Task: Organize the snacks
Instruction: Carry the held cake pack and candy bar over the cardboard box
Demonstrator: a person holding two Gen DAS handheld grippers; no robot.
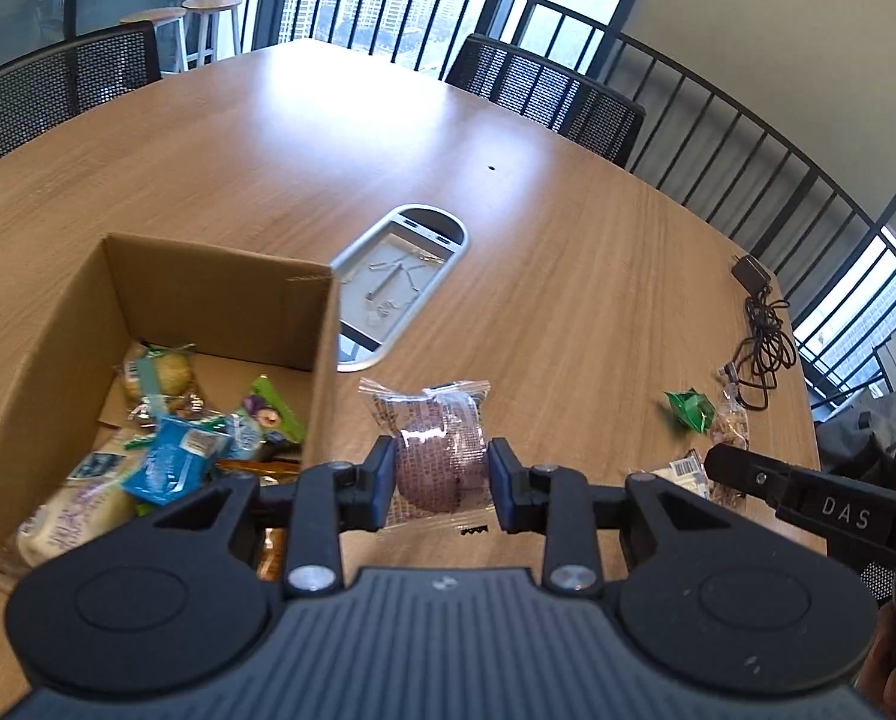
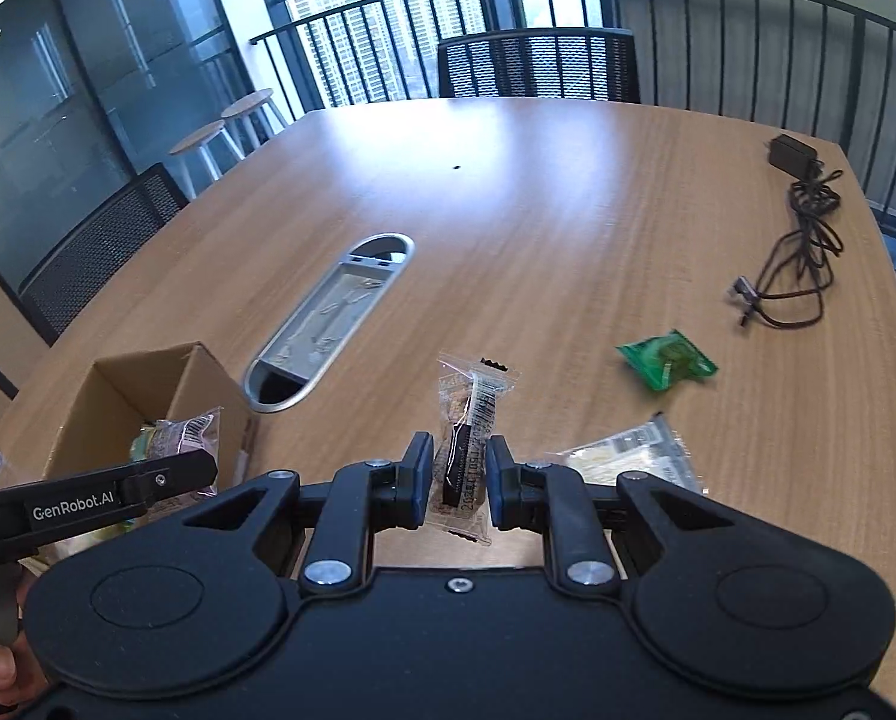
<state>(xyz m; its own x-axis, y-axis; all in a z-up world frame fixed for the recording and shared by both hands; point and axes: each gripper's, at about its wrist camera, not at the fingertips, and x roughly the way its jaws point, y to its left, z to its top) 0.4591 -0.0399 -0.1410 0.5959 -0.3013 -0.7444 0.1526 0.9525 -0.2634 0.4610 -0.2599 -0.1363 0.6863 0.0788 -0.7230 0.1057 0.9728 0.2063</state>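
Black charger (image 2: 793, 150) with coiled cable (image 2: 802, 252), oval metal grommet (image 2: 328, 324), mesh chairs (image 2: 538, 66).

Far half of counter (image 1: 388, 138) is left bare. Box (image 1: 322, 360) is open-topped, approach blocked only by its right wall. Cable tray (image 1: 352, 264) is sunk just behind it. Right side is cluttered: green packet (image 2: 667, 360), clear packet (image 2: 628, 456), charger cable (image 2: 802, 252).

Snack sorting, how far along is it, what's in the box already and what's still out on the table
Partly done. The cardboard box already holds several snacks. In hand: the left gripper clamps a purple round pastry pack, the right gripper a slim clear snack bar. Left on the table: a green packet and a pale clear pack.
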